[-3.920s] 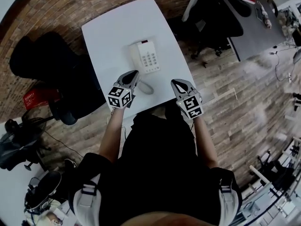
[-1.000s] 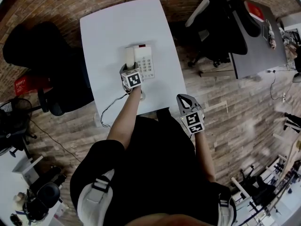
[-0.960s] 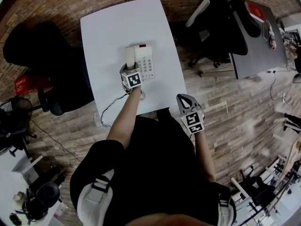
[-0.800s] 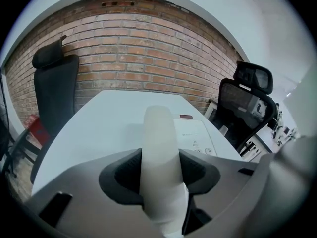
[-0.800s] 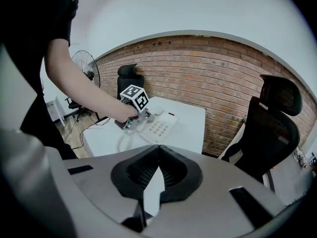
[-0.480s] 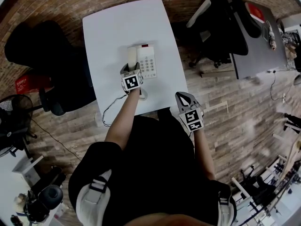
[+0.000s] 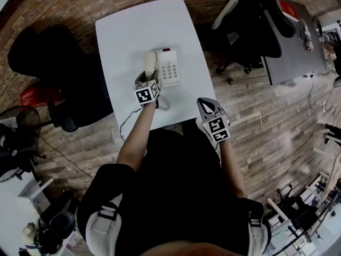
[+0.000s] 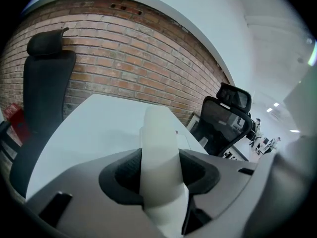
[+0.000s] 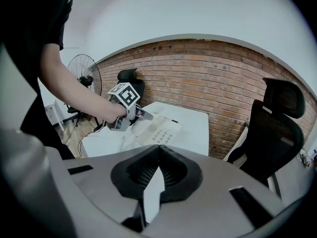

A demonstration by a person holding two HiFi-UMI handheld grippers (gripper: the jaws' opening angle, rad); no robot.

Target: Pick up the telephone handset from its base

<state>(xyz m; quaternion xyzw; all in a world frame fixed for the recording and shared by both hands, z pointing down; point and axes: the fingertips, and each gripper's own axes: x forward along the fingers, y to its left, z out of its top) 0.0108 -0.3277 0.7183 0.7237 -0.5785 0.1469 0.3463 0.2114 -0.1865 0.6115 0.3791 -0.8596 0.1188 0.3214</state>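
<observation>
Holding the near end of the white handset point(image 8: 158, 143), the left gripper point(image 7: 146, 80) had one jaw on each side of it. The dark pads pressed on both sides of the handset, so the jaws stood partly apart with the handset squeezed between them. The handset pointed away from the person, over the left side of the phone base point(image 7: 169, 68). I could not tell if its far end touched the base. The base with its buttons sat on the white table point(image 7: 133, 25), close to the middle. A thin cord point(image 7: 163, 103) curled on the table just beside the left gripper.

The right gripper point(image 7: 205, 103) was off to the right, past the near edge of the table and above the wood floor point(image 7: 266, 105). Its jaws were closed together at the tips and had nothing between them.

A black chair point(image 7: 42, 57) stood to the left of the table by the brick wall point(image 8: 124, 48). Another black chair point(image 9: 275, 128) stood to the right of the table. A fan point(image 9: 81, 71) stood on the floor behind the person's arm.
</observation>
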